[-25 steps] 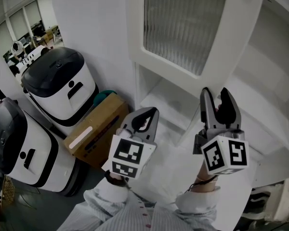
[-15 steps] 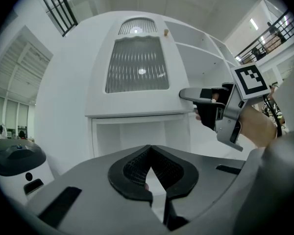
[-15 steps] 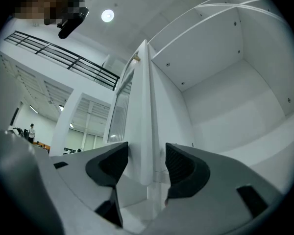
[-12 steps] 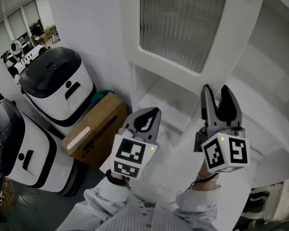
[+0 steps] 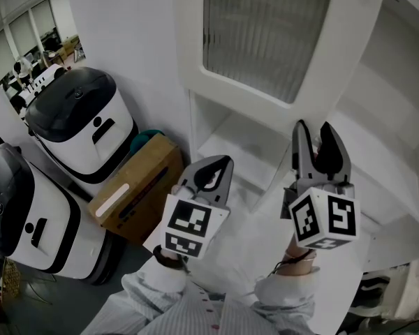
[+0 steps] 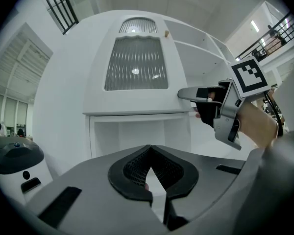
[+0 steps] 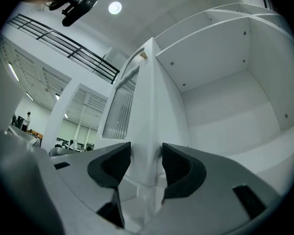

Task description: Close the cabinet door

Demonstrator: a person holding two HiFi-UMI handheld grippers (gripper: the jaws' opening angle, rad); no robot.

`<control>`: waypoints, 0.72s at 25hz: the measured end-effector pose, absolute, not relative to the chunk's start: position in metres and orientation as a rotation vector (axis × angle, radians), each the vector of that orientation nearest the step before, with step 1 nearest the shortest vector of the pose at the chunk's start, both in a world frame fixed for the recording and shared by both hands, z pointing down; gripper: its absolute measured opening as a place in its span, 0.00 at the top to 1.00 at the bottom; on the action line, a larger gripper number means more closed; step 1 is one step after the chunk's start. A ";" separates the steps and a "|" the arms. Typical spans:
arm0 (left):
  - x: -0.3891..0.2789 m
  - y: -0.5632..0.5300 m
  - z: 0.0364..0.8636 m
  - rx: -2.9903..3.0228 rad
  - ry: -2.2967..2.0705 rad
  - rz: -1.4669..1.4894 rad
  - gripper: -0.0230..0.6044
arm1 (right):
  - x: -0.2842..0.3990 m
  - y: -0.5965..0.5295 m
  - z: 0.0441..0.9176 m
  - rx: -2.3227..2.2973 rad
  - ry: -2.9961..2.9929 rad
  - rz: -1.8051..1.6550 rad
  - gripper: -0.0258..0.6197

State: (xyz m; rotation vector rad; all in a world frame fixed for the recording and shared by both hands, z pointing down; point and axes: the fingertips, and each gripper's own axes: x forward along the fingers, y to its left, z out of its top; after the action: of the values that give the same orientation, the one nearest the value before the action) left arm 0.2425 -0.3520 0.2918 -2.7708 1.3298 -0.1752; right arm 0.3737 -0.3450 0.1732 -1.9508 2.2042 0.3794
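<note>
Right gripper (image 7: 146, 163): clamped on the free edge of the cabinet door (image 7: 148, 97). One pad sits on each face and both look flush to the panel. Right gripper view is nearly edge-on to the door, and the head view has that gripper raised with its marker cube (image 5: 322, 218) facing the camera.

Left gripper (image 6: 149, 153): clenched, jaw tips meeting, nothing between them. It's held just left of the right gripper and lower, pointing at the door's front face but not touching it. The left gripper view also catches the right gripper at the door's lower right corner.

Door is open, swung out from the cabinet body. It has a white frame with a ribbed glass panel (image 5: 265, 33) filling most of it.

- Right of the door edge: bare white cabinet interior (image 7: 225, 97) with shelf boards.
- Under the door: an open white compartment (image 5: 230, 142).
- Left of the cabinet on the floor: two white machines with dark lids, one further back (image 5: 84, 124) and one nearer (image 5: 24, 215).
- Between them and the cabinet: a cardboard box (image 5: 136, 187) with something teal (image 5: 152, 137) behind it.
- Bottom of the head view: white sleeves (image 5: 160, 292).
</note>
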 end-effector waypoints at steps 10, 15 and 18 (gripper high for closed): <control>0.234 -0.346 0.287 -2.766 1.327 -0.151 0.95 | 0.372 -0.345 0.175 -1.958 2.194 0.359 0.65; 0.230 -0.338 0.282 -2.759 1.327 -0.142 0.95 | 0.371 -0.342 0.176 -1.978 2.189 0.353 0.65; 0.226 -0.331 0.278 -2.753 1.329 -0.134 0.95 | 0.366 -0.334 0.178 -1.969 2.197 0.343 0.65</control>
State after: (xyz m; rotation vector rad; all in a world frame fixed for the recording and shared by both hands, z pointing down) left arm 0.2258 -0.3312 0.2780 -2.7529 1.3286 -0.1337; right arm 0.3662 -0.3342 0.1780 -1.9694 2.1967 0.3433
